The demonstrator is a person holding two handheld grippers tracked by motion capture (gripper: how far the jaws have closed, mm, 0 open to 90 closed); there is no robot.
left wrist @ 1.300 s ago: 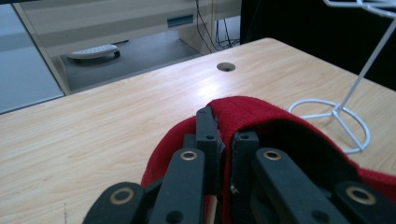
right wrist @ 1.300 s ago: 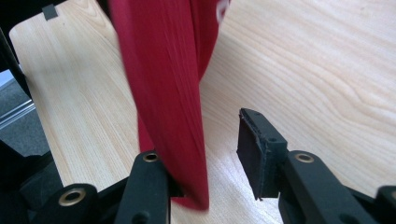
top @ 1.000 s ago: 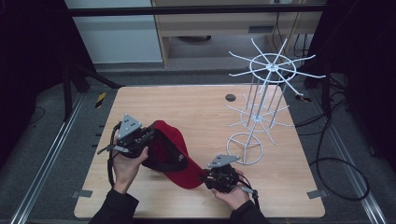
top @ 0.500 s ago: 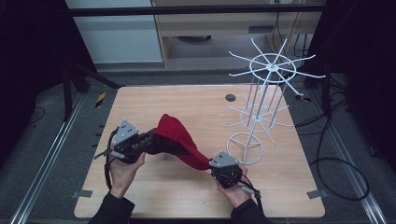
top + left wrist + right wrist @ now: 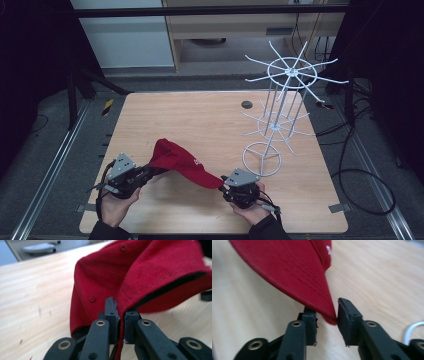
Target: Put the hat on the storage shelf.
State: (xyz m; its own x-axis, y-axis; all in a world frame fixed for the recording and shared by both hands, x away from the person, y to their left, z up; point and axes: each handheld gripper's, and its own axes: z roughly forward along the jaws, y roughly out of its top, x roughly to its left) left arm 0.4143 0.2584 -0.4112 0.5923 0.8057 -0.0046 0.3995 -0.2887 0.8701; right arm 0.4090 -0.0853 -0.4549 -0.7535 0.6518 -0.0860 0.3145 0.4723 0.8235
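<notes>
High view: red cap (image 5: pixel 176 157) stretched between left gripper (image 5: pixel 145 172) and right gripper (image 5: pixel 223 183).

In the left gripper view, the rim of a red cap (image 5: pixel 140 277) is clamped between the pads of the left gripper (image 5: pixel 120 317), whose two black jaws are drawn nearly together on the fabric. The cap's dark inner lining is exposed along the edge at the right. A wooden table (image 5: pixel 32 297) is seen beneath. A blurred white object, perhaps a stand's base (image 5: pixel 38 247), lies far off.
</notes>
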